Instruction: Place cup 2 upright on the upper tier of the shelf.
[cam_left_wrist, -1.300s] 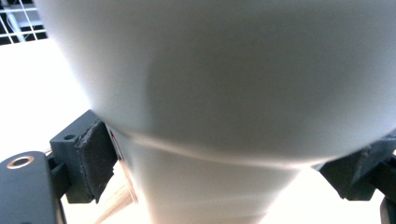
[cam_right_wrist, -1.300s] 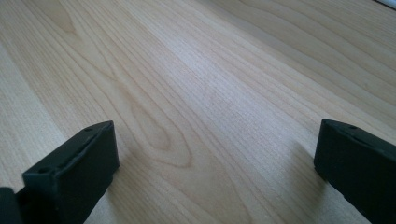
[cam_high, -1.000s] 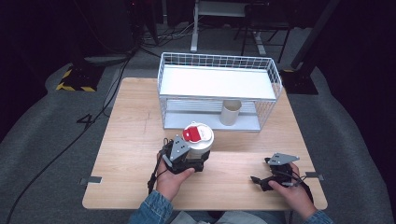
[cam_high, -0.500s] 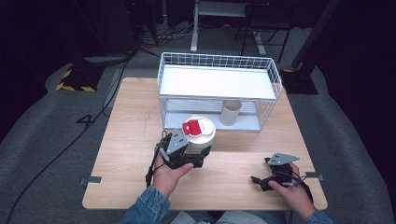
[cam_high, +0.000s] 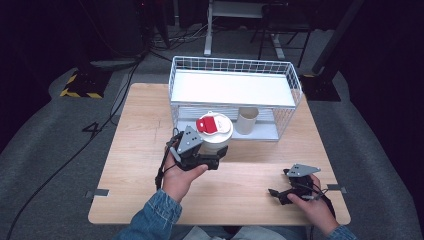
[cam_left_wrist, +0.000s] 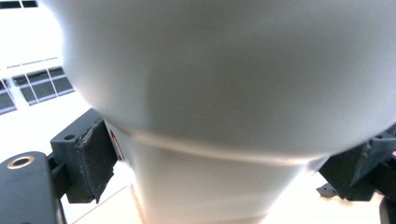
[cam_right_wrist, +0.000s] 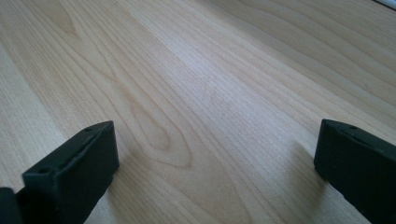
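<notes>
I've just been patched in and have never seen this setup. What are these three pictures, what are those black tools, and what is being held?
No robot arm is here: a person at a wooden table holds a hand-held gripper in each hand. The wide picture looks down from above the person's side. The other two come from cameras riding on each tool, looking along its two black jaws.

The left hand-held gripper is shut on a white cup with a red-marked lid; in the left gripper view the cup sits between the pads.

The right hand-held gripper rests low near the table's front edge, jaws open, with bare wood between them.

Behind stands a white wire rack, with a beige cup on its lower shelf.
</notes>
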